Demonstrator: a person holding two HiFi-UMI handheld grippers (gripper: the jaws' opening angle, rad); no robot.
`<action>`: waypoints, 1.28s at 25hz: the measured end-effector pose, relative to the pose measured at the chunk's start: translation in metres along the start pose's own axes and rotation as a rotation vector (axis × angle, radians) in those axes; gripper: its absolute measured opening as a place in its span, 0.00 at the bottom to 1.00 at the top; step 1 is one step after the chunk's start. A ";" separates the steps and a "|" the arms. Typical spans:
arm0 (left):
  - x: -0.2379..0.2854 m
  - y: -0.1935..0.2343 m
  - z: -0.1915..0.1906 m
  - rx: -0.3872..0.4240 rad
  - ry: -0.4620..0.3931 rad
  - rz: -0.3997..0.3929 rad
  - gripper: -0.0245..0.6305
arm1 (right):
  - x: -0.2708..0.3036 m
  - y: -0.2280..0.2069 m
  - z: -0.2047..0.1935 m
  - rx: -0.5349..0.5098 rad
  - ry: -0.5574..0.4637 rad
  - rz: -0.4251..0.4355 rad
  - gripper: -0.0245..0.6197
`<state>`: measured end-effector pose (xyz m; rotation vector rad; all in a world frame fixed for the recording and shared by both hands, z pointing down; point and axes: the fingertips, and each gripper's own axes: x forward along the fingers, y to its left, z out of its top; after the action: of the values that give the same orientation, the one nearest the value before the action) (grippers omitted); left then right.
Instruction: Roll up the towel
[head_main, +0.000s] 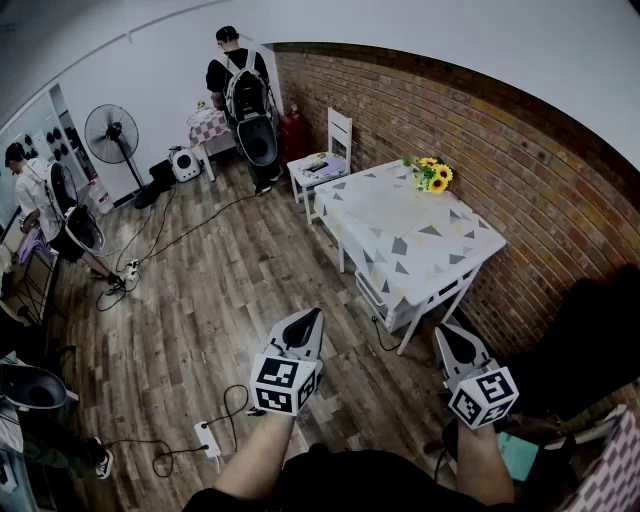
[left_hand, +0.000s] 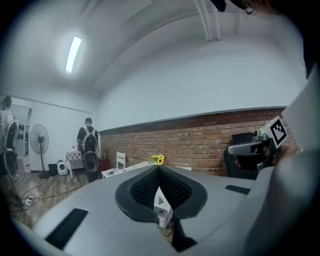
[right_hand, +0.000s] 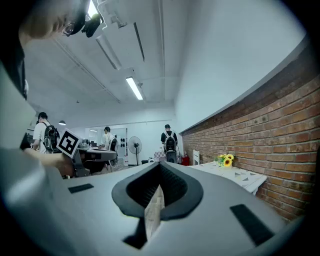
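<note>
I cannot make out a towel in any view. My left gripper (head_main: 315, 314) is held out over the wooden floor, its jaws shut with nothing between them. To its right my right gripper (head_main: 444, 330) is shut and empty too. Both point toward a table (head_main: 400, 262) covered with a white cloth with grey triangles, a little ahead and to the right. In the left gripper view the closed jaws (left_hand: 159, 168) aim at the brick wall and the table (left_hand: 122, 170). The right gripper view has its closed jaws (right_hand: 160, 165) level, with the table (right_hand: 240, 176) at the right.
A vase of sunflowers (head_main: 433, 176) stands at the table's far edge. Beyond it is a white chair (head_main: 326, 162). A person with a backpack (head_main: 240, 92) stands at the back, another (head_main: 38, 200) at the left near a fan (head_main: 112, 131). Cables and a power strip (head_main: 208, 440) lie on the floor. A dark seat (head_main: 590, 345) fills the right.
</note>
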<state>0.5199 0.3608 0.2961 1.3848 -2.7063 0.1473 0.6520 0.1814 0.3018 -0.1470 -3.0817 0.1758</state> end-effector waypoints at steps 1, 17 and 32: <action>0.001 -0.002 0.000 0.000 0.000 0.001 0.07 | 0.000 -0.002 -0.001 -0.003 -0.002 0.003 0.05; -0.003 -0.014 -0.008 0.023 0.041 0.028 0.07 | -0.010 0.002 -0.022 0.047 0.010 0.091 0.06; 0.099 0.127 -0.035 -0.019 0.039 -0.014 0.07 | 0.167 0.008 -0.049 0.047 0.107 0.118 0.06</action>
<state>0.3607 0.3595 0.3389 1.3807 -2.6586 0.1458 0.4894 0.2112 0.3568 -0.3257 -2.9612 0.2377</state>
